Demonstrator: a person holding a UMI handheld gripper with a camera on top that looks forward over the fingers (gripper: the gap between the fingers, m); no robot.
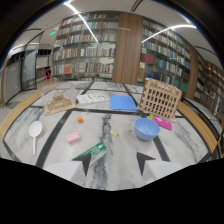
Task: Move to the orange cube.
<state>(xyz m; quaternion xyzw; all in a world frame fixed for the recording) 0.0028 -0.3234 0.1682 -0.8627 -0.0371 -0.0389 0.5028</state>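
Observation:
The orange cube (80, 119) is a small block on the marble table (120, 172), well beyond my fingers and to their left, behind a pink block (73, 138). My gripper (114, 162) is open, its two dark pointed fingertips (84, 161) spread apart low over the table with nothing between them. A green tube-like pack (95, 150) lies just ahead of the left fingertip, touching or nearly touching it.
A blue bowl (147, 128) sits ahead to the right, a wooden crate (160, 97) behind it. A blue sheet (123, 102), a white spoon (35, 131), a wooden model (58, 103), a pink card (162, 122) and a small yellow piece (114, 133) lie around. Bookshelves stand beyond.

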